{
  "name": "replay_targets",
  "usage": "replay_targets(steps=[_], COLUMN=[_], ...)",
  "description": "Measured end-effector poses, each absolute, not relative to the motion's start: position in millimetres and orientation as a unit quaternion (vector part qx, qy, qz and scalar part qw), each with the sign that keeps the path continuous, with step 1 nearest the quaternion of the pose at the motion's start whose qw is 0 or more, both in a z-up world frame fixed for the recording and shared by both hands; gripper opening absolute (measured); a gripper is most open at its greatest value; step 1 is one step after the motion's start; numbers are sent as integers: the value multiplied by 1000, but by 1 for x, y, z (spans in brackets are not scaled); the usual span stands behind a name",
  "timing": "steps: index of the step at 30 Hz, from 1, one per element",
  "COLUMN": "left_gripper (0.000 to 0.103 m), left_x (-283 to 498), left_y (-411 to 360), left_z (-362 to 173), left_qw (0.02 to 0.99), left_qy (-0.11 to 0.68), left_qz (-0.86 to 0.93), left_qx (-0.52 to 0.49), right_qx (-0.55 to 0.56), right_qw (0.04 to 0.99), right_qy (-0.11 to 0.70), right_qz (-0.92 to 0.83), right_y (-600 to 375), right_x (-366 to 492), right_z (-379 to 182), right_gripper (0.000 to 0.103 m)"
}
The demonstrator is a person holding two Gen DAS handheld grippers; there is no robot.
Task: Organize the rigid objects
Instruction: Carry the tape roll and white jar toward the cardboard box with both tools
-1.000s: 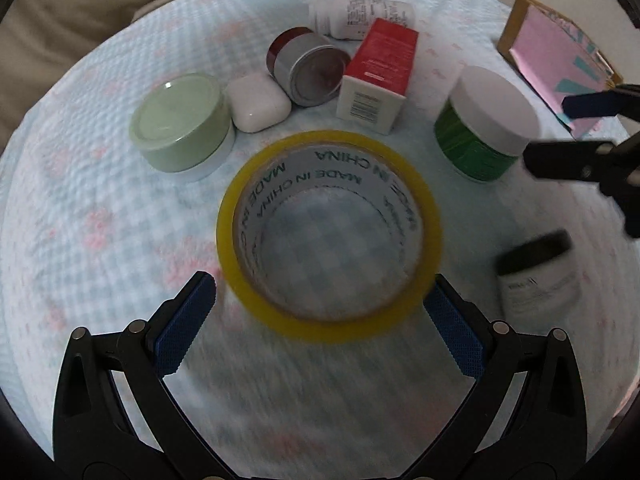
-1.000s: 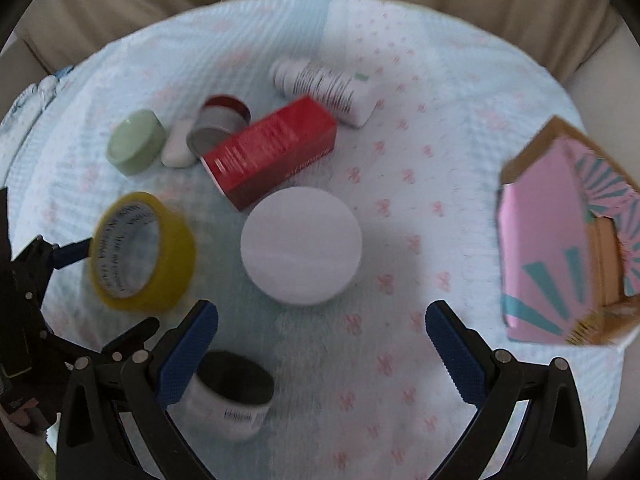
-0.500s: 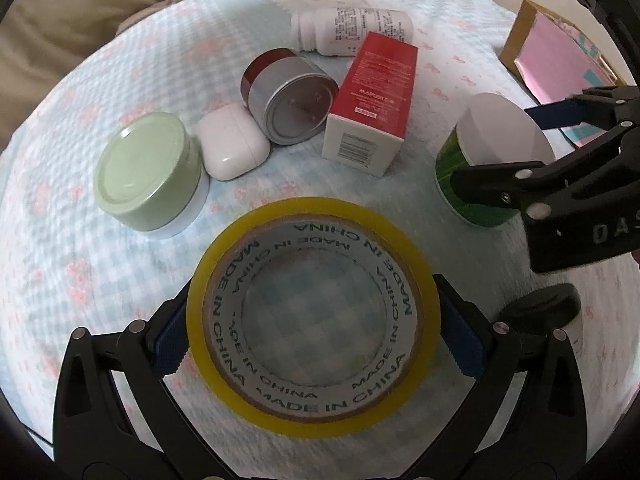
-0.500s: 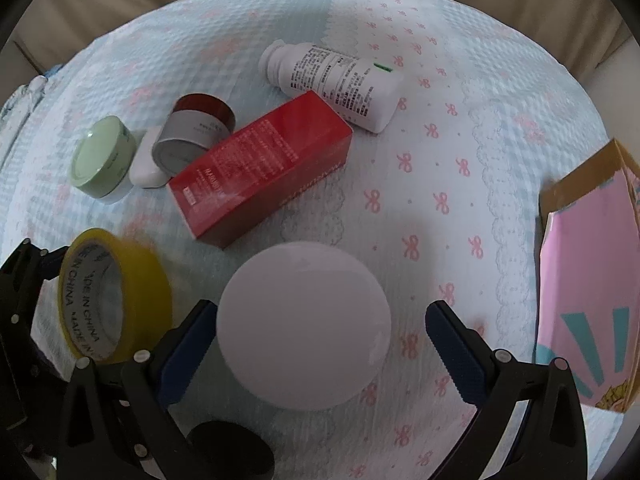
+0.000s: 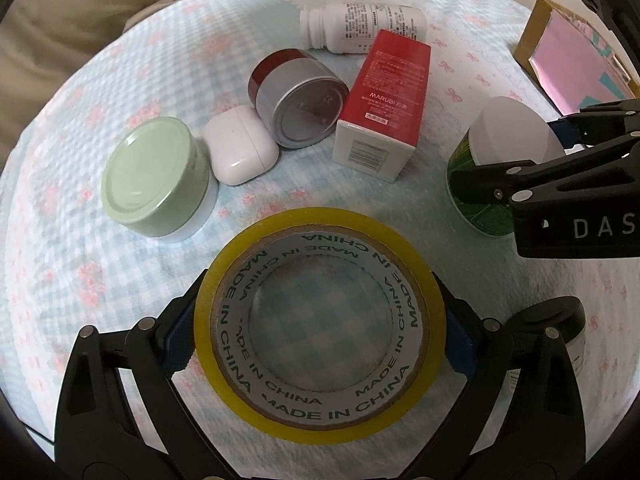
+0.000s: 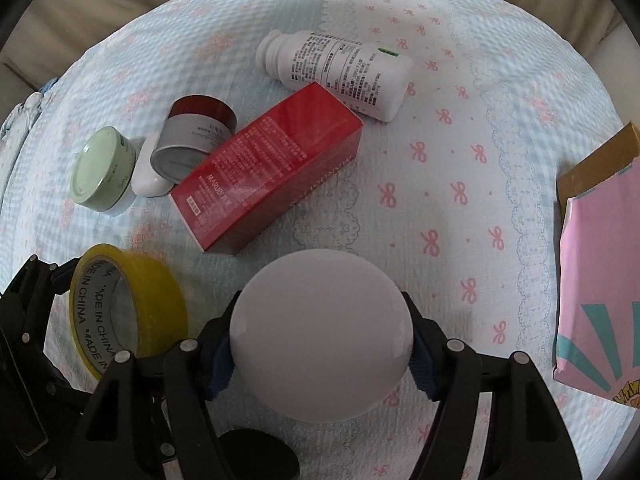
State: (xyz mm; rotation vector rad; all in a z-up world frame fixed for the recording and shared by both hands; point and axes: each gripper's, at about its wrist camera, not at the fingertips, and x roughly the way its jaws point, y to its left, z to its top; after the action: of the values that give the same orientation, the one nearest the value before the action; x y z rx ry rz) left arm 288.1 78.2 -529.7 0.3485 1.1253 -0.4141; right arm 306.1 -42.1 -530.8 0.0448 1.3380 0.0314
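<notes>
A: Between the left gripper pads, closing: the yellow tape roll, flat on the gingham cloth, pads touching its rim; stiff, light.

B: Right of the roll, the right gripper closes on the white-lidded green jar; smooth, likely slippery; grip below the lid.

Your left gripper points steeply down at the bottom of its frame, jaws closing around the tape roll; your right gripper likewise, jaws closing, pads touching the white-lidded jar
</notes>
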Motion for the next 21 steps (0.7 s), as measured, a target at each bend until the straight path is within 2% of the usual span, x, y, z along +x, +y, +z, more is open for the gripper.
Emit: replay_targets(steps=[6, 11, 15, 21], left_gripper=[96, 96, 96, 96], left_x=[280, 268, 254, 224], left_y=[80, 88, 97, 107], left_z=[-515, -483, -438, -350], left_qw=[820, 831, 839, 853], left_qy=[513, 500, 493, 478], left_qz=[-192, -188, -184, -177], left_qx=[165, 154, 135, 112], right_qx=[15, 19, 18, 18], right_qw=[792, 808, 820, 835], right_qy=[610, 589, 572, 550], right_qz=[13, 10, 11, 13], right_y=[-39, -35, -32, -31], right_x=[298, 286, 273, 248], right_z=[-522, -488, -447, -356], right_gripper=[66, 66, 66, 66])
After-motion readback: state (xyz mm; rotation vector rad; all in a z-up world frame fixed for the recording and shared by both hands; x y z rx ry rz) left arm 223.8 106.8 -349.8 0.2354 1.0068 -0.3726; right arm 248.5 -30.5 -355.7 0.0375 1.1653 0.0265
